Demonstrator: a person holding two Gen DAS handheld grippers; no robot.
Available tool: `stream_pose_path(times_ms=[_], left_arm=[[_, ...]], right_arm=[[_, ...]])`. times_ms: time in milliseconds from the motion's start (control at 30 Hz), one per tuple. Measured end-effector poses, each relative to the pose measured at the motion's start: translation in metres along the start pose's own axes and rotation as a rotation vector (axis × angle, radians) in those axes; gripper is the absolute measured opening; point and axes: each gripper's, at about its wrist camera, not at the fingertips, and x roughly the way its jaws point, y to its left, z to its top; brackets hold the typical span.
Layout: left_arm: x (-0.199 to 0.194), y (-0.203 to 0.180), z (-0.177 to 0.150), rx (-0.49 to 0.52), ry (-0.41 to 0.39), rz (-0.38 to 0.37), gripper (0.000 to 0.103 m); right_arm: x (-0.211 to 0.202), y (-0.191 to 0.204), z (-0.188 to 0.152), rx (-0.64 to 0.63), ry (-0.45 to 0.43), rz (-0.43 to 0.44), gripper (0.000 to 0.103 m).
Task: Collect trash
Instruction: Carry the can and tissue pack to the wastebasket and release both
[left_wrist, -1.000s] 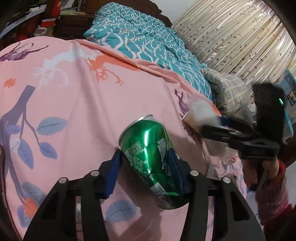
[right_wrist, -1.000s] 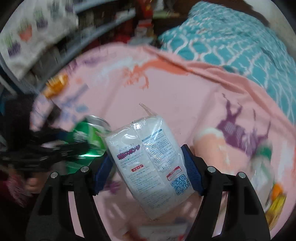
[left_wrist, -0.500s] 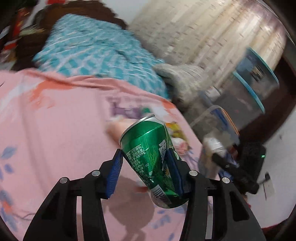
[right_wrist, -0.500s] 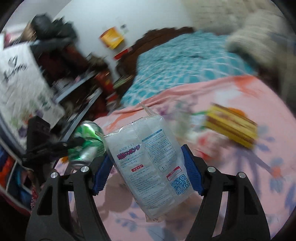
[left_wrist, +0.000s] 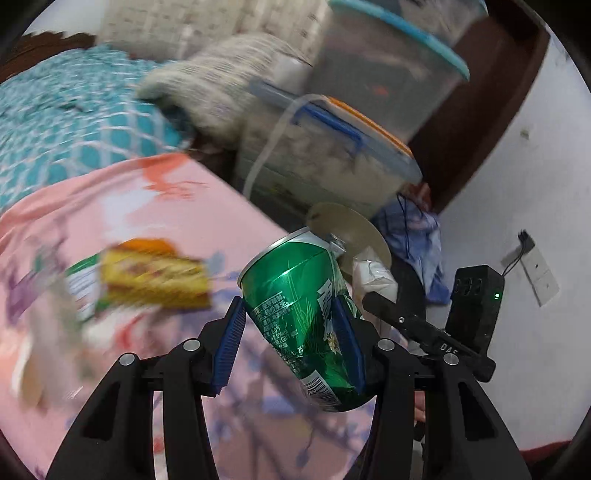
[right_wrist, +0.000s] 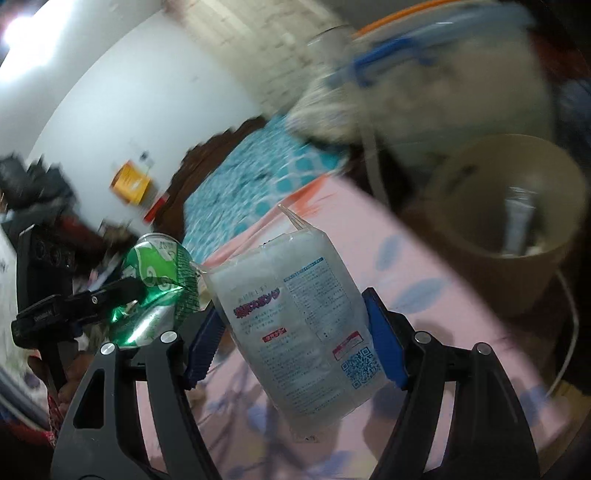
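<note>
- between my left tool's blue pads sits the green can, dented and tilted, gripped on both sides above the pink bedspread.
- my right tool is clamped on the clear plastic packet, printed label facing me, hanging over the same bedspread.
- in the right wrist view the can and left tool show just to the left of the packet, close beside it.
- in the left wrist view the right tool sits just right of the can, near the bed's edge.
- a tan bin stands beyond the bed's edge, something pale lying inside it.
- a blurred yellow wrapper lies on the bedspread, left of the can.
- further out: a teal quilt, stacked plastic storage boxes and a white wall.
</note>
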Motion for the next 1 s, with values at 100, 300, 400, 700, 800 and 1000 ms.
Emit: stream_pose_path(times_ms=[100,300,400,700,800,1000], left_arm=[[0.043,-0.019,0.018,0.036,0.048,-0.007,0.046],[0.123,-0.056,0.056,0.092,0.122,0.005,0.046],[0.151,-0.067,0.072,0.110,0.133,0.011,0.045],[0.215,-0.087,0.104,0.154,0.138,0.073,0.044],[0.234,-0.092,0.107,0.158,0.138,0.091,0.062],[0.212,-0.092,0.098,0.155,0.107,0.062,0.063]], right_arm=[[-0.020,-0.038,0.013,0.064,-0.058,-0.047,0.073],[-0.042,-0.096,0.040,0.158,-0.150,-0.107,0.073],[-0.038,-0.112,0.052,0.185,-0.164,-0.112,0.073],[-0.011,-0.135,0.084,0.202,-0.149,-0.158,0.079],[-0.002,-0.145,0.091,0.220,-0.137,-0.206,0.092],[-0.015,-0.139,0.082,0.238,-0.205,-0.210,0.092]])
